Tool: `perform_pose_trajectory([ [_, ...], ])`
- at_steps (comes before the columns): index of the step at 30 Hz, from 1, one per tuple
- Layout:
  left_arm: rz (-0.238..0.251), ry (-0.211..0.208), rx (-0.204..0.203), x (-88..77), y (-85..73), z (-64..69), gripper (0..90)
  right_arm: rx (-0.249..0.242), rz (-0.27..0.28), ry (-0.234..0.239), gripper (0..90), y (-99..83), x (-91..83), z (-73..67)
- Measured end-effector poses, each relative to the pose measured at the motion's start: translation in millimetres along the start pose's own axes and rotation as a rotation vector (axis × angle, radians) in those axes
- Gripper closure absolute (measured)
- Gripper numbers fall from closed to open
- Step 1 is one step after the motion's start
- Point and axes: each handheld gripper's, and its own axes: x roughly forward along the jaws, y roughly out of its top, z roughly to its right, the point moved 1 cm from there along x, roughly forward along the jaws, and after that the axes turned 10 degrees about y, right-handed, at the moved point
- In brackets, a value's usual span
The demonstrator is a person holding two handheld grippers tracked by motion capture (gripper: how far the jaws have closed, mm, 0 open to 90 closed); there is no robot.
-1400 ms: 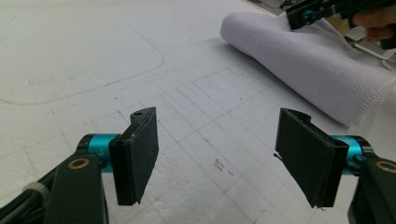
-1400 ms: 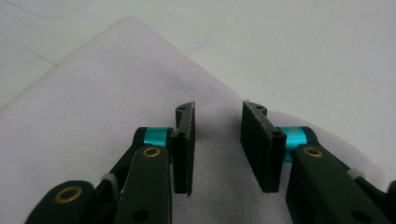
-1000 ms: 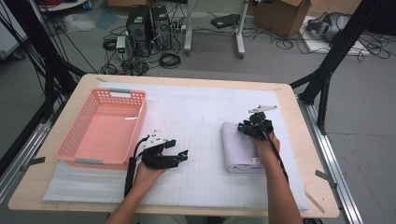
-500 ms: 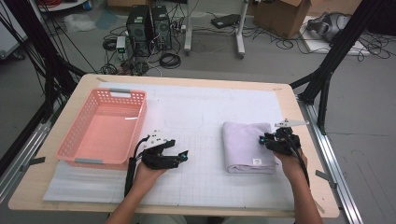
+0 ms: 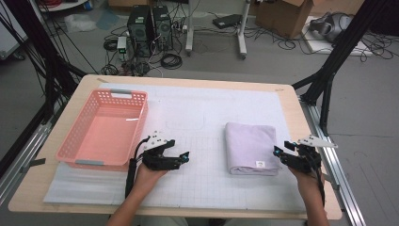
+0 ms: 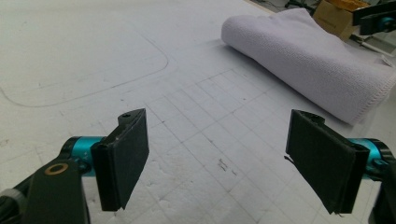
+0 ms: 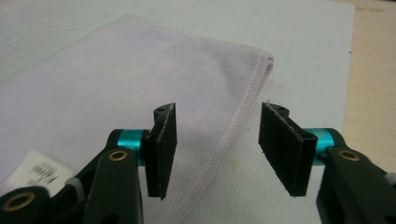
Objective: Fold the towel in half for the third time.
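1. The towel (image 5: 251,148) is pale lilac and folded into a thick, near-square pad. It lies flat on the white gridded mat (image 5: 202,117), right of the table's middle and well apart from the pink basket (image 5: 103,127) at the left.
2. In the left gripper view the towel (image 6: 308,60) shows a fine terry nap, a rounded fold along its near side and a stitched hem at its right end.
3. In the right gripper view the towel (image 7: 116,88) fills the left part, and its stitched hem runs down between the two jaws.
4. The right gripper (image 5: 281,153) sits just beside the towel's right edge. Its jaws have just been opening and now stand apart. The hem lies below the gap, but the pads do not press on it, so it holds nothing.
5. In its own view the right gripper (image 7: 215,144) has the left jaw over the cloth and the right jaw over bare mat.
6. The left gripper (image 5: 183,157) rests on the mat between basket and towel, near neither. Its jaws have just been opening and are spread wide on nothing.
7. In its own view the left gripper (image 6: 219,154) has only gridded mat between its jaws.
8. A small white label (image 5: 259,164) sits at the towel's near right corner. It carries dark print (image 7: 39,170), too blurred to read.
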Motion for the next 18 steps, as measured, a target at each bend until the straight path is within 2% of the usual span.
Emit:
perform_pose_trajectory([
  [3,0.010,0.003,0.000,-0.8,0.9,0.1,20.1,-0.011,0.033,0.007,38.1,-5.1,-10.7,-8.9],
  [5,0.012,0.005,0.008,-1.6,1.4,-0.3,20.1,-0.008,0.045,0.010,30.9,-7.7,-15.7,-15.5],
  [8,0.017,0.006,0.015,-2.6,1.5,-0.7,20.1,-0.031,0.046,0.020,25.1,-11.2,-19.5,-21.7],
  [13,0.027,-0.005,0.027,-5.4,1.5,1.5,20.1,-0.064,0.058,0.029,22.2,-18.5,-25.9,-24.8],
  [18,0.038,-0.017,0.033,-5.9,2.7,2.5,20.3,-0.076,0.080,0.027,21.0,-23.7,-30.0,-29.7],
])
